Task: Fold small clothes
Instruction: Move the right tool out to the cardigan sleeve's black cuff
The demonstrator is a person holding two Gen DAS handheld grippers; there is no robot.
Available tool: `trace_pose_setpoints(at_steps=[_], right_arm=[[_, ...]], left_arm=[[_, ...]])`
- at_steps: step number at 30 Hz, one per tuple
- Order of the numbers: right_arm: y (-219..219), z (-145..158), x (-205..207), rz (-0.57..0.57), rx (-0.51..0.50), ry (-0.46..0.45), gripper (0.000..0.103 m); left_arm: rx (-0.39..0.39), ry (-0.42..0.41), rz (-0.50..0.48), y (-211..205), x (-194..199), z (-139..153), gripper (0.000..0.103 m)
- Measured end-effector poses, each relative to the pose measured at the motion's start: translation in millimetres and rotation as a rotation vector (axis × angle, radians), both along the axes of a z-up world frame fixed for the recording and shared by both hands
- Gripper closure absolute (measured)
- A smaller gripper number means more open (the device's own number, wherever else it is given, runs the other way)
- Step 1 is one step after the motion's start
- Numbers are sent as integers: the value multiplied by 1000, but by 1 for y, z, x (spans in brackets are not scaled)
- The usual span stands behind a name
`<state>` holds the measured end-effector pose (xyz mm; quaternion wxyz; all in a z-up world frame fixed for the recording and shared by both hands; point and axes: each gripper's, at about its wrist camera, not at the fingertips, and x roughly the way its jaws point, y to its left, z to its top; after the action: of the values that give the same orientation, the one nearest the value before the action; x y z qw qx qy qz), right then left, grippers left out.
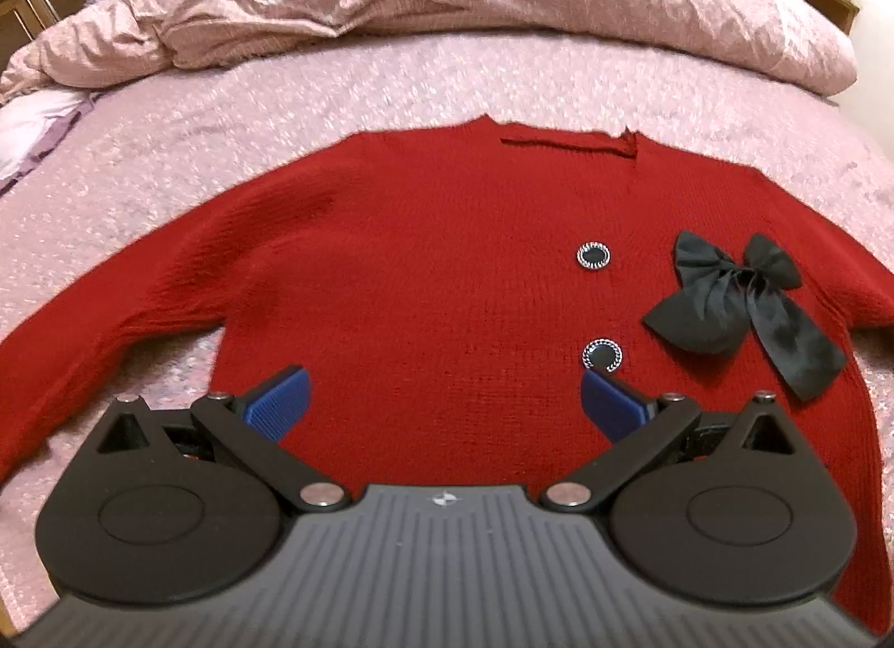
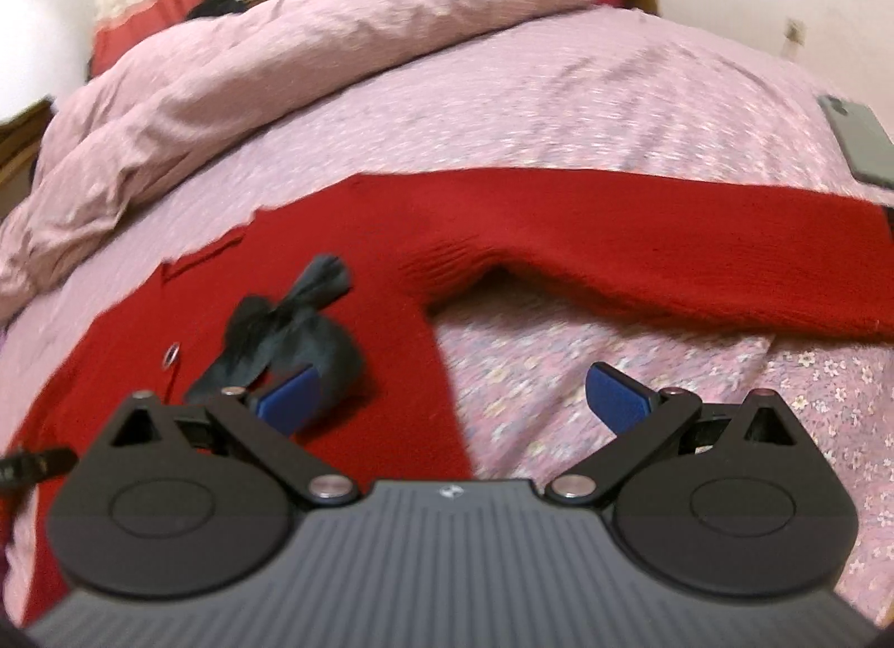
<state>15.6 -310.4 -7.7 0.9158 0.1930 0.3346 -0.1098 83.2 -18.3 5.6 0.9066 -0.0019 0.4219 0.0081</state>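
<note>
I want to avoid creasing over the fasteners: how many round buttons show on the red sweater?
2. On the sweater, one button sits mid-chest; the other button lies nearer the hem, by the open left gripper. The bow could hide more.

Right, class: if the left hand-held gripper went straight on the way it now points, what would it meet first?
Most likely the red sweater: the left hand-held gripper is open and points at the sweater's front, just left of the lower button. Depth is hard to judge here.

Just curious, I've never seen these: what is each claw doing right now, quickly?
Left gripper: open, empty, above the red knitted sweater.
Right gripper: open, empty, over the sweater's edge and the pink floral bedsheet.
</note>
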Motion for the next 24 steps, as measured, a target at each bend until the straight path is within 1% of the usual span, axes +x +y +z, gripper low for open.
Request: trace_pose_setpoints(at_steps=[6,10,17,22,24], right_arm=[[-32,-11,10,-88,99,3,0],[-52,-20,11,-151,148,3,0],[-73,-37,19,-199,191,18,0],[-75,-39,24,-191,171,-4,0],[-77,-39,24,-194,177,-14,0]], left_arm=[[30,58,-20,-13,17,-18,0],[27,88,-26,-16,20,-27,0],[-2,139,-3,-10,25,-40,0],[-10,153,4,-7,27,-44,0],[-16,154,7,-5,27,-45,0]])
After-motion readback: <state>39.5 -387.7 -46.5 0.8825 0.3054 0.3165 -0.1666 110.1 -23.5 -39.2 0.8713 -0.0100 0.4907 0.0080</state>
